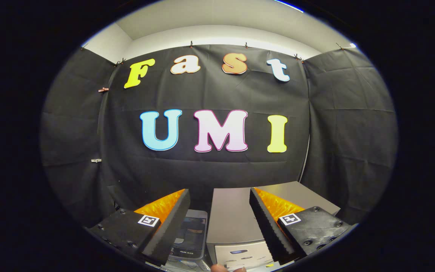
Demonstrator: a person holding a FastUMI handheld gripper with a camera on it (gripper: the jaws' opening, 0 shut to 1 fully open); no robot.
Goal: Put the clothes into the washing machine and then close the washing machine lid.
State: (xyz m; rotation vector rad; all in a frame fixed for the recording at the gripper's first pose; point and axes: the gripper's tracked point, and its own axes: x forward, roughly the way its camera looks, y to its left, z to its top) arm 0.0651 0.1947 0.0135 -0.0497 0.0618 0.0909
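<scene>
Open, empty claw (217,223) above washing machine (232,223).

Dark phone-like device (190,234) below; small wall clips (103,89)

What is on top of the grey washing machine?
Nothing shows on the washing machine top, a bare closed lid, between the open gripper fingers; the right finger covers part of it. The inside is hidden.

Black cloth walls (217,98) clipped up; pale lit ceiling (217,22).
</scene>
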